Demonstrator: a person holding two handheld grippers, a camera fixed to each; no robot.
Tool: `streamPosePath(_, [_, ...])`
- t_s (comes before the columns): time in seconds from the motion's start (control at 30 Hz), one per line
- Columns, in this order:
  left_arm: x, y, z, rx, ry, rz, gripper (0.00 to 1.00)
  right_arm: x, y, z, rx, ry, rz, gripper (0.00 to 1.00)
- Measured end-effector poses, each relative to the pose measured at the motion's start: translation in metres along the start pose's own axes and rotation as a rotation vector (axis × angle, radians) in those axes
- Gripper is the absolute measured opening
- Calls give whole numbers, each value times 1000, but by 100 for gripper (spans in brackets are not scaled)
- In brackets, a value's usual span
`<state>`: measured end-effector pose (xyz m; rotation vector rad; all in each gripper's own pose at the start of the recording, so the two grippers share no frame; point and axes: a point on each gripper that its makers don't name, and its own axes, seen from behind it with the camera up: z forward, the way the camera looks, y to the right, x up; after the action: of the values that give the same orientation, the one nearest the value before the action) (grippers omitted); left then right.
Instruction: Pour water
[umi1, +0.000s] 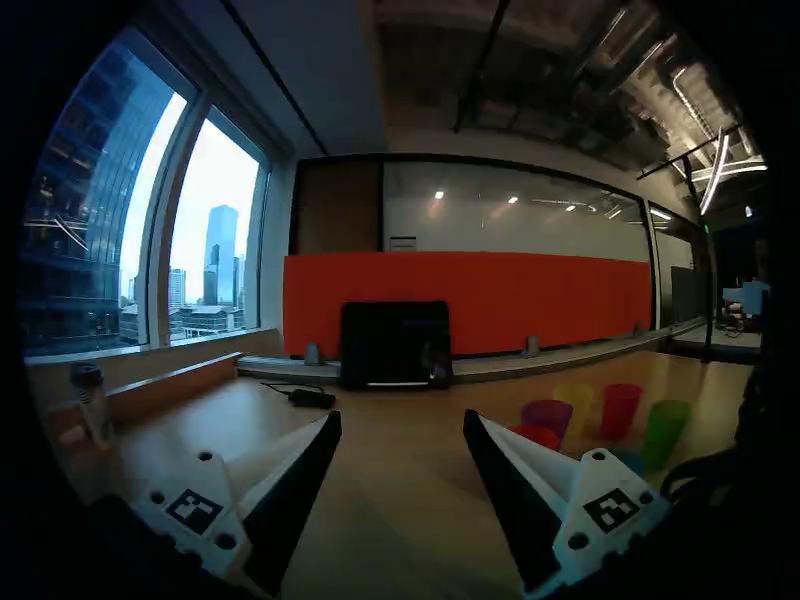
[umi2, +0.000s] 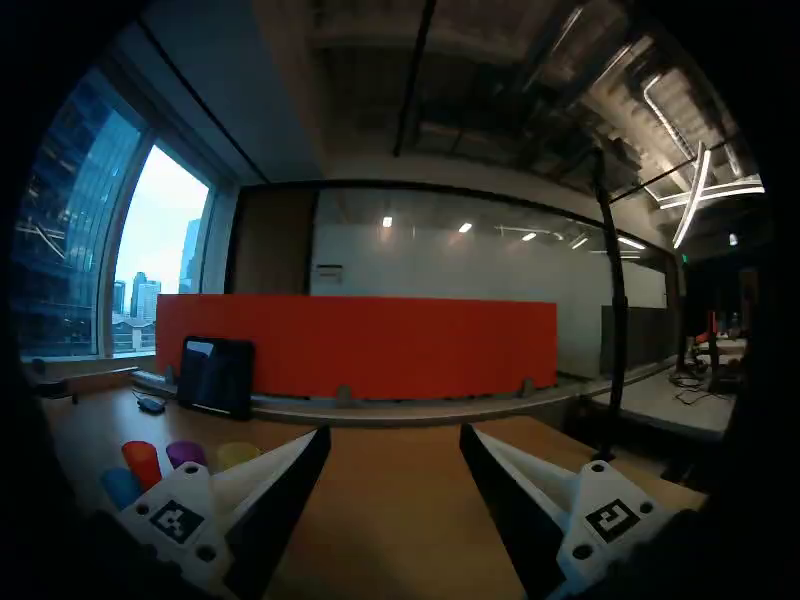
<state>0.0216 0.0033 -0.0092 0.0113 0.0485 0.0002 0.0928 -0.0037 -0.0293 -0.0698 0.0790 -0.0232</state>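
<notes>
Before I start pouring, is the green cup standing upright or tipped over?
Upright. In the left gripper view the green cup stands rim up on the wooden table, beside the red cup. Contents: cannot tell.

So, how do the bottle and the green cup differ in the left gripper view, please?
The bottle is clear with a dark cap; the green cup is tinted green and open-topped. The bottle stands at the left by the window; the green cup stands at the right among other cups. Both stand upright.
</notes>
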Motion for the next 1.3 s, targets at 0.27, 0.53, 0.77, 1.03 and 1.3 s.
streamPosePath(0.27, [-7,-4,1,4,-4,-11,90,3,0,-1,-4,0,0,100])
streamPosePath(0.53, [-12,-5,1,4,-13,-12,91,4,-2,-2,-4,-2,-3,100])
streamPosePath(0.77, [-17,-6,3,4,-31,-2,90,4,-3,-2,-5,-5,-7,100])
streamPosePath(1.03, [-20,-8,6,5,-45,-2,90,4,-2,-3,-6,-7,-7,100])
streamPosePath(1.3, [-21,-7,7,4,-46,-1,90,6,-5,-3,-1,-4,-7,100])
